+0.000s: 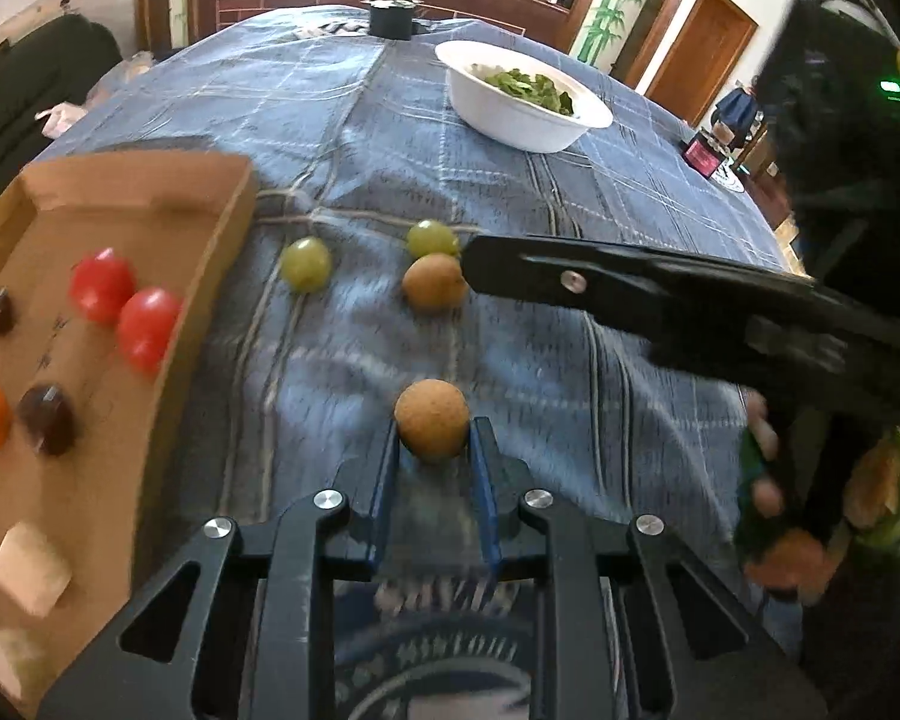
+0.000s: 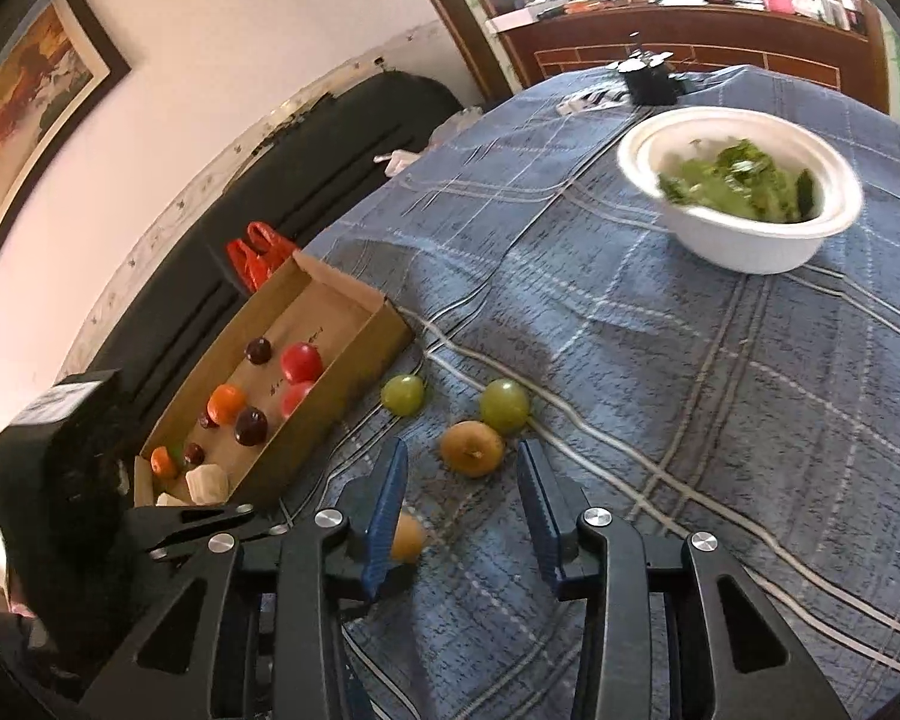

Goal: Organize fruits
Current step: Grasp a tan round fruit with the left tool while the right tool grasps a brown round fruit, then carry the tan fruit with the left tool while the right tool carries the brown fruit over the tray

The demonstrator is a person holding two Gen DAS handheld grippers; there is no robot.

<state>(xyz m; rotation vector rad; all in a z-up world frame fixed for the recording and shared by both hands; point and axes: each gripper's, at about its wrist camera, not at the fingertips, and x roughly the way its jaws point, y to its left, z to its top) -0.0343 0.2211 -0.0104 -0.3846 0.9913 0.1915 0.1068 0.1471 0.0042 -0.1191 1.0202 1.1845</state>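
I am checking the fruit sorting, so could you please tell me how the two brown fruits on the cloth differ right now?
The near brown fruit sits between the pads of the left gripper, which is shut on it; the far brown fruit lies free, just ahead of the open right gripper. The far one rests beside a green grape; the near one has no neighbour. Both are round, tan, and still outside the cardboard box.

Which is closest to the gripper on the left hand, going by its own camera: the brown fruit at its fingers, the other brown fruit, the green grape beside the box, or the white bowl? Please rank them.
1. Brown fruit, pinched between the left gripper's pads.
2. Second brown fruit, straight ahead.
3. Green grape, ahead-left by the cardboard box; close to the second fruit's distance.
4. White bowl, far ahead-right.
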